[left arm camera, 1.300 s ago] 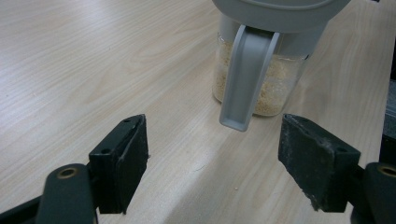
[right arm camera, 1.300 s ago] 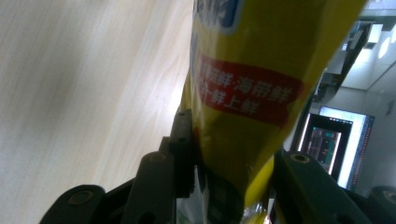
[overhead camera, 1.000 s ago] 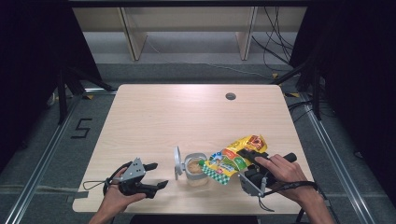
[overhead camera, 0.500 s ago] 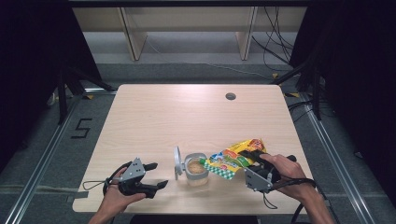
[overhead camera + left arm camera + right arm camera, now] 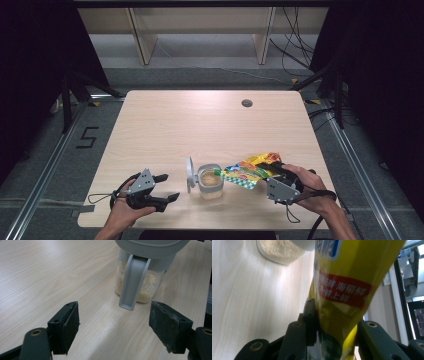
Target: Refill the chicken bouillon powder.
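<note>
Two grippers work: the right gripper (image 5: 272, 176) squeezes the yellow bag (image 5: 250, 169) over the jar (image 5: 210, 181), pouring; next, tip it more. Left gripper (image 5: 167, 189) waits, jaws wide.

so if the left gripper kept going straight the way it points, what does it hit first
Probably the jar's grey lid latch hanging down in front of the clear jar; the left gripper stands open and aims at it, though depth is hard to judge.

Packet (image 5: 252, 169) right of jar (image 5: 210, 181)
</note>
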Demonstrator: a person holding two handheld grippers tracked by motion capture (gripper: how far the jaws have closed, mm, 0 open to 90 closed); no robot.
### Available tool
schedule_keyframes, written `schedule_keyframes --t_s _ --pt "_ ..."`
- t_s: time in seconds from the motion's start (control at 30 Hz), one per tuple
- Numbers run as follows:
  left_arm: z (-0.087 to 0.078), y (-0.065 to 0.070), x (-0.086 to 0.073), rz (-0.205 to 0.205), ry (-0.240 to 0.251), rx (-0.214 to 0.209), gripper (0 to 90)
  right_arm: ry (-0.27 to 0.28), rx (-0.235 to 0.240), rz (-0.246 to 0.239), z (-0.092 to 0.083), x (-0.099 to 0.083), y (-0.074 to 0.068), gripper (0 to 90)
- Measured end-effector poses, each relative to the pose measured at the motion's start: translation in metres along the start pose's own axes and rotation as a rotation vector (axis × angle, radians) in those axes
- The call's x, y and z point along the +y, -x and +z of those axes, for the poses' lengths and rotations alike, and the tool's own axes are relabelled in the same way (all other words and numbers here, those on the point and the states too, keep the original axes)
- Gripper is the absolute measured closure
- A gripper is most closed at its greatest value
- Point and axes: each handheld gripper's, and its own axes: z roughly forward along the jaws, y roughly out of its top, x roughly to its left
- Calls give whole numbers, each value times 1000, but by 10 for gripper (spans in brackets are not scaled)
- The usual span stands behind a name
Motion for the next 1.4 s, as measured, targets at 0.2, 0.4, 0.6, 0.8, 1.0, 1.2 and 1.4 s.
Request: schedule_keyframes --t_s 0.2,0.4,0.6,0.8,1.0,1.2,1.4 --pt "-3 -1 0 19 -4 14 240 31 10 104 0 -8 -4 697" --pt "-5 -1 -1 3 2 11 240 70 25 107 6 -16 -3 702" --pt "-4 -2 0 9 5 13 240 131 17 196 6 -25 -3 704" --pt "-3 -2 -1 -2 4 17 240 177 22 322 2 -35 -5 713" --pt "-3 -3 -1 -3 -2 13 240 172 29 310 5 -39 -4 719" --pt "-3 -2 -2 -16 6 12 240 201 -2 401 4 -50 -1 719" --pt "-5 -1 -1 -9 9 18 240 233 -41 488 3 -60 2 722"
